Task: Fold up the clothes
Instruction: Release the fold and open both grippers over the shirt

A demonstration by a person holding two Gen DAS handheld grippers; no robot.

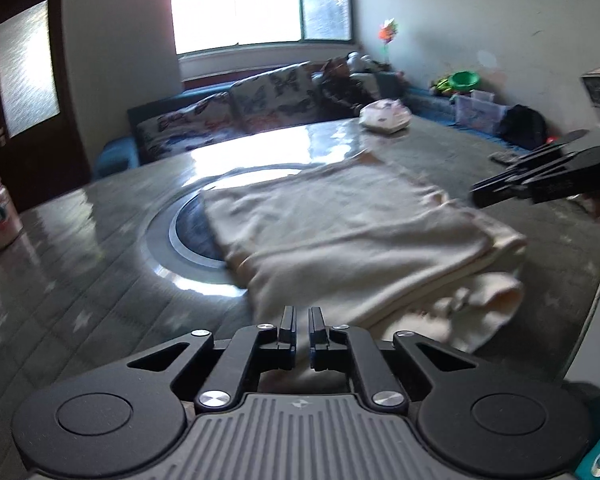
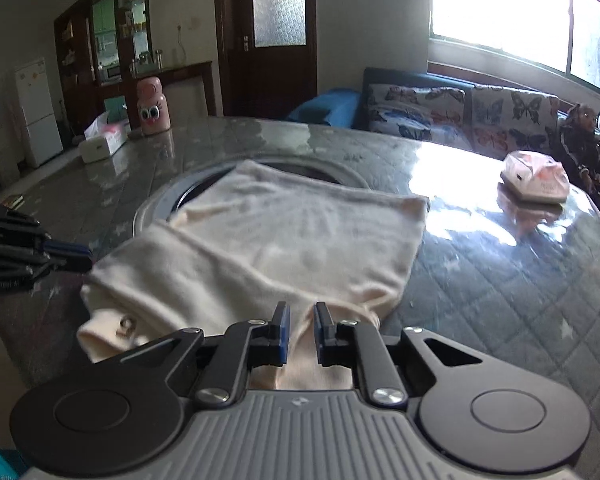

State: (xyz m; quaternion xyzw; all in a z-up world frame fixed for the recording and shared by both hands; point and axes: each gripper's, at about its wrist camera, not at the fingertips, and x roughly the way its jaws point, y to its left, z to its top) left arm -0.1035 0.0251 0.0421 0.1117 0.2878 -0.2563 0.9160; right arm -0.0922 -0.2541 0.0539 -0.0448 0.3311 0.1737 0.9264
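On glossy quilted tabletop, soft cream garment

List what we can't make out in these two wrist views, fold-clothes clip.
- Left wrist: the cream garment is motion-blurred, so its layers are unclear; its near edge is hidden by the left gripper.
- Left wrist: the right gripper is cut off by the right frame edge.
- Right wrist: the small mark near the cuff is too small to read.
- Right wrist: the right gripper's body hides the garment's near hem.

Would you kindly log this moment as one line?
stage: folding | item: cream knit garment, folded, on grey quilted table | left hand-held gripper: shut on near edge | right hand-held gripper: shut on near edge
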